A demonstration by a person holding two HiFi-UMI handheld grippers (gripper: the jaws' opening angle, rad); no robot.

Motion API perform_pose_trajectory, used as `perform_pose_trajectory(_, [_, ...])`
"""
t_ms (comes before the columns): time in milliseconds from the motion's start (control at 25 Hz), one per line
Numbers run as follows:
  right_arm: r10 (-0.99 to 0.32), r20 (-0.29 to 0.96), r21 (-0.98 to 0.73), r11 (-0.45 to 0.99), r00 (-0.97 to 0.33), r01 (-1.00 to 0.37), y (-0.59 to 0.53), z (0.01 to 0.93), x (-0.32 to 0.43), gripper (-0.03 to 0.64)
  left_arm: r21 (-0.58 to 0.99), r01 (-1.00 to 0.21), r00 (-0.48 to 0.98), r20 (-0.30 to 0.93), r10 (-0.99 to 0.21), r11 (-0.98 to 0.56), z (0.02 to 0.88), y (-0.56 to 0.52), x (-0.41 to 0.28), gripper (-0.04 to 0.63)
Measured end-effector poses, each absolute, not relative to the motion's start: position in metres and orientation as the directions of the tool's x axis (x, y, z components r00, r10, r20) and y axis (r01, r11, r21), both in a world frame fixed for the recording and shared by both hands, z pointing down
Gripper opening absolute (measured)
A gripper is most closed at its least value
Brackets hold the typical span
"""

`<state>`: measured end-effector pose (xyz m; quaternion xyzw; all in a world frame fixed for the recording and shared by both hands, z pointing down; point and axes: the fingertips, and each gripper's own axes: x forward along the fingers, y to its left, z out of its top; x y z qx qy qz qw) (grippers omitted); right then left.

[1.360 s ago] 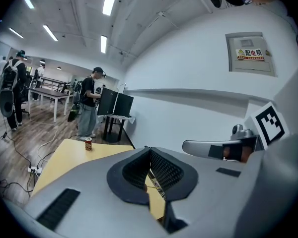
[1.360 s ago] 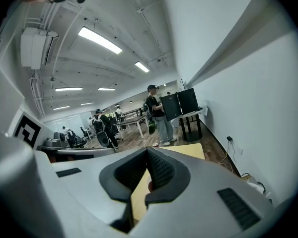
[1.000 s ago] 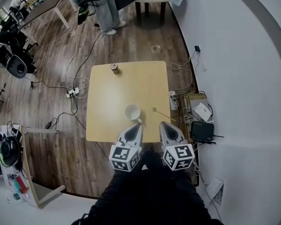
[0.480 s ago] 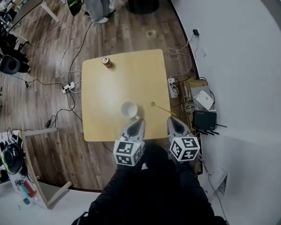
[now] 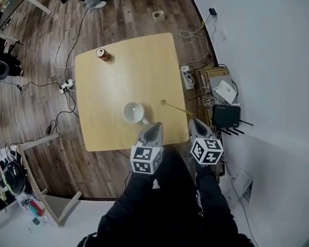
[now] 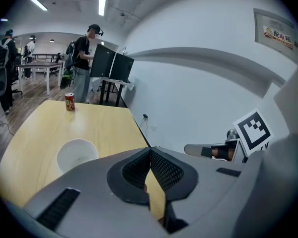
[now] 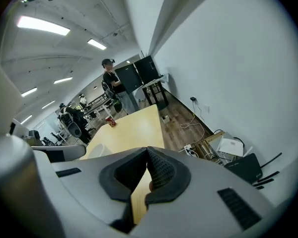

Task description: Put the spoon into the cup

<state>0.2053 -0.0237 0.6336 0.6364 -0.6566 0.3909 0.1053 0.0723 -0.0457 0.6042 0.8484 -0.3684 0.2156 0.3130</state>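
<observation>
Left gripper (image 5: 155, 127): jaws fully together, nothing between them. Right gripper (image 5: 196, 122): same, pads meeting and empty. Each gripper's own view confirms it (left (image 6: 150, 150), right (image 7: 147, 149)). Both sit at the near edge of the table (image 5: 139, 71), angled down toward the top.

Cup (image 5: 134, 112): just ahead of the left gripper and slightly to its left. It stands upright with its mouth up and its handle turned back toward that gripper. It looks empty in the left gripper view (image 6: 77, 154), and it shows left of the right jaws too (image 7: 97, 150).

Spoon (image 5: 176, 108): flat on the table, ahead of the right gripper and a little to its left. It is right of the cup and apart from it. The handle end is nearest the right gripper and the rounded end points away.

Progress: nothing done yet. The spoon is not picked up or touched, and neither gripper is opened for a grasp. Still to do: open, grasp, lift, carry over to the cup, drop in.

Beyond those: a can (image 5: 102, 54) at the far left corner, well apart from both grippers.

Hard to see:
- The spoon shows in neither gripper view; each gripper's own body blocks the near tabletop.
- In the head view the spoon is a thin line, so I can't tell which way its bowl faces.
- The hands are hidden under the marker cubes.
</observation>
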Motion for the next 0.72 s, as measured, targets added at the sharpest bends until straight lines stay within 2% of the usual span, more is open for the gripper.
perform_pose_trajectory(560, [-0.721,0.683,-0.403,-0.239,-0.116,-0.883,-0.023,0.731,0.248,0.023,0.376,-0.761,0.619,0.663,-0.421,-0.528,0.69,-0.05,0.101,0.034])
perform_pose_trajectory(720, [-0.724,0.679,-0.439,-0.273,-0.118,-0.856,-0.024,0.75,0.253,0.043,0.38,-0.757,0.622,0.67,-0.406,-0.531,0.703,-0.049,0.107,0.034])
